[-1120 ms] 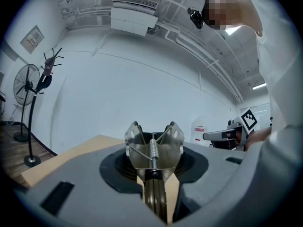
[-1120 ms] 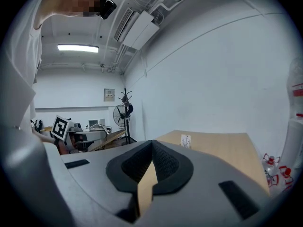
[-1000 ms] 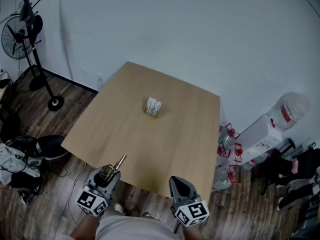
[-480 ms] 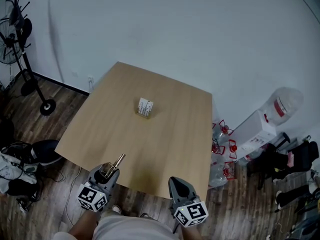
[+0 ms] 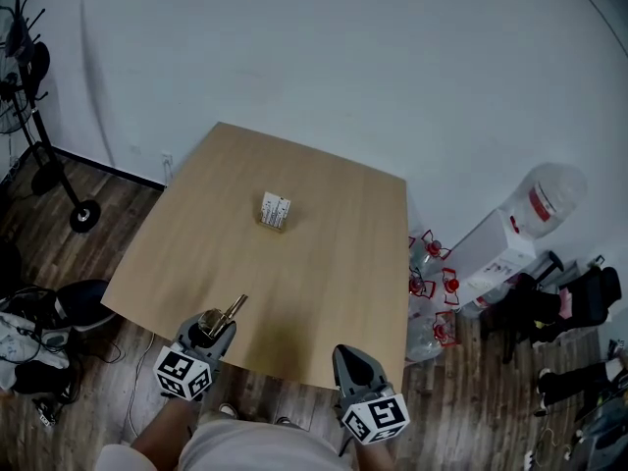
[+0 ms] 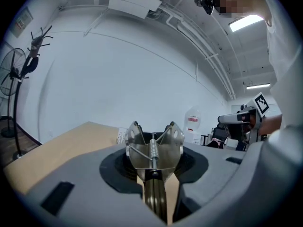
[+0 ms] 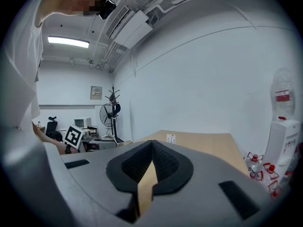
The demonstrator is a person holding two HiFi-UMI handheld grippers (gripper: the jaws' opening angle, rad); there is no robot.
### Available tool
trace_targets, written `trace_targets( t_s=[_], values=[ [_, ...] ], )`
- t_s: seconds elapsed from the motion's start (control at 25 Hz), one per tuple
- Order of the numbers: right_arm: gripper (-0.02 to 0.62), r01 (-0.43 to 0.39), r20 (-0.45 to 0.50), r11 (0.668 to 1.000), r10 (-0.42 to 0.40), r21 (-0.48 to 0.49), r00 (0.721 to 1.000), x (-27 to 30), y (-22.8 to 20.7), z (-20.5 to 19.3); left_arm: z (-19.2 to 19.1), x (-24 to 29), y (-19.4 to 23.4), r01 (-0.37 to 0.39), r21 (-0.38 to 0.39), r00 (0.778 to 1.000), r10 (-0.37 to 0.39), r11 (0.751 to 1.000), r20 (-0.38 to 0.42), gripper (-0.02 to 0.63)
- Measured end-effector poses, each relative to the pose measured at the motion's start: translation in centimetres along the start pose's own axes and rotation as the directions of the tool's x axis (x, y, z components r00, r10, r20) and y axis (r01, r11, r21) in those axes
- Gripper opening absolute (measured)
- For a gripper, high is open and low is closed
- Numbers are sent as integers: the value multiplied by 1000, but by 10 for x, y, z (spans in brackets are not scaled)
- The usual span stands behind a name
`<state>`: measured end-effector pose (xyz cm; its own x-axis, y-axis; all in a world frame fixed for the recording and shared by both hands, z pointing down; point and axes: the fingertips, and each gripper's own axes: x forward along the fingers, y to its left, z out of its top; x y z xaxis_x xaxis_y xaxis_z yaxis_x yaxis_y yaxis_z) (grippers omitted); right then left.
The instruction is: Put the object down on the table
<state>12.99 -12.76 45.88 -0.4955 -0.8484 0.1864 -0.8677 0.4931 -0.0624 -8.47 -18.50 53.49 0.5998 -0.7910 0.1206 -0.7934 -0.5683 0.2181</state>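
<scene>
Metal spring tool (image 5: 230, 313): clamped in the left gripper (image 5: 214, 324), clear of the table (image 5: 334, 263) and not set down on it. It sits just over the table's near edge, at the person's left.

Orientation, head view: a slim brass-coloured end sticks out past the jaws. It points away from the person and slants to the right, toward the middle of the table. The long axis runs roughly in line with the gripper itself.

Left gripper view: the metal spring tool (image 6: 154, 148) fills the gap between the jaws. Two winged plates stand side by side at the top with a coil spring upright between them. A dark stem runs down the centre of the gap. The jaws of the left gripper (image 6: 154, 174) stand partly apart and are closed on the tool from both sides.

Right gripper (image 5: 350, 357): held at the near edge to the person's right, well apart from the tool. In its own view the jaws of the right gripper (image 7: 150, 148) meet at the tips and hold nothing. Only table surface (image 7: 208, 143) shows through the narrow wedge below them.

Small white box (image 5: 275, 210): stands near the table's centre, well beyond both grippers.
</scene>
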Motion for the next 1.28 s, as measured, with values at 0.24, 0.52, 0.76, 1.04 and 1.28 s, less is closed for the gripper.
trace_targets(
  t_s=[0.24,0.52,0.76,1.04,1.28],
  values=[
    [-2,28,-23,1000,-28,14,999,-6,-3,-8,-23,33,19,16,-2,997,-16,1000,-79,166],
    [-2,72,-46,997,-71,2,996,-15,-13,-10,-63,63,39,26,9,982,-24,1000,-188,166],
    [-2,103,-65,995,-102,1,993,-21,-17,-12,-91,76,39,45,-3,968,-44,999,-248,166],
    [-2,140,-83,990,-140,4,987,-33,-22,-15,-110,87,38,73,-22,953,-76,997,-295,166],
    [-2,168,-94,986,-167,8,982,-44,-27,-19,-119,93,36,100,-36,943,-106,994,-315,166]
  ],
)
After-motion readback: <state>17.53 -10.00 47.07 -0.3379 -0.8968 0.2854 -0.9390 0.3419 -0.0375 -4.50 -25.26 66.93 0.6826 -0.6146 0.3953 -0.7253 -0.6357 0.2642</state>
